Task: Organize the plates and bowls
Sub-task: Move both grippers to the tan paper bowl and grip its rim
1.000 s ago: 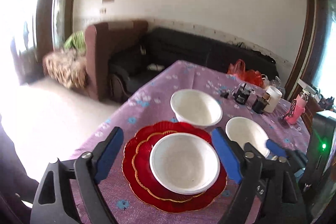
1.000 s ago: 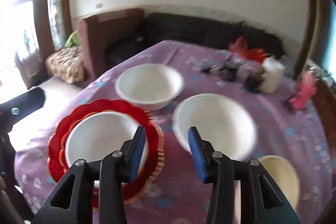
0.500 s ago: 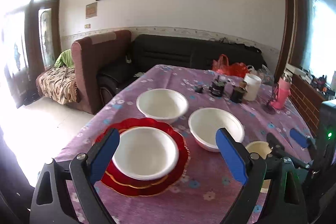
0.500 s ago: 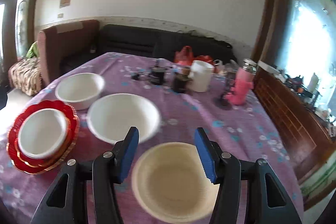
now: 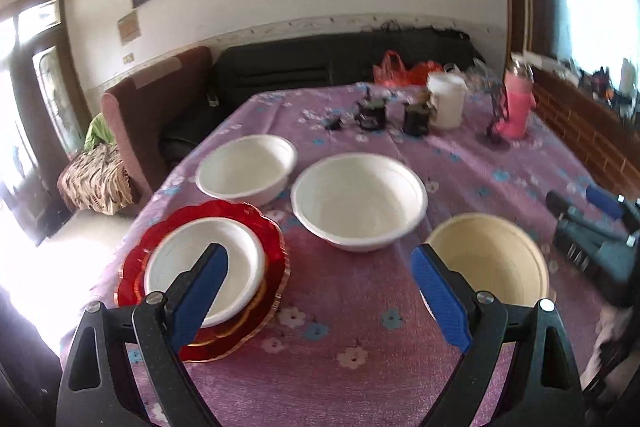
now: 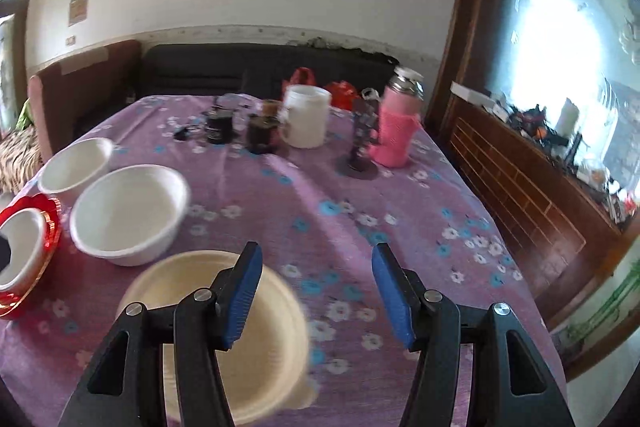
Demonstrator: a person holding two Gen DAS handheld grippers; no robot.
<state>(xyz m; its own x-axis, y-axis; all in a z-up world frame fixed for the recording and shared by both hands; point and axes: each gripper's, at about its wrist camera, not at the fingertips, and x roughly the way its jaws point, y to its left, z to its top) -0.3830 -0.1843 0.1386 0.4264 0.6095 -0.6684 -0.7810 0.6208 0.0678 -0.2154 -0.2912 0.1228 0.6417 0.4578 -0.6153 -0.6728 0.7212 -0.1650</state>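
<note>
The left claw [image 5: 320, 291] stands wide, with only purple cloth between its blue pads [image 5: 202, 291]; nothing is held. At its 10 o'clock a white bowl [image 5: 200, 267] sits on the red plates [image 5: 268, 239], partly behind the left pad. At 12 o'clock lies the big white bowl [image 5: 358, 203], and at 11 o'clock, farther off, a small white bowl [image 5: 246, 169]. The cream bowl [image 5: 488, 259] lies at 2 o'clock, just beside the right pad. The other claw shows at the 3 o'clock edge.

The right claw [image 6: 316, 293] has just been opening and stands fairly wide, holding nothing. Its left pad [image 6: 242, 297] overlaps the cream bowl [image 6: 192, 291], which lies at its 8 o'clock, blurred; I cannot tell whether they touch. The big white bowl [image 6: 128, 213] is at 10 o'clock.

At the far side of the surface [image 6: 360, 227] stand a white mug [image 6: 306, 123], a pink bottle [image 6: 398, 125] and dark jars [image 6: 262, 133].
</note>
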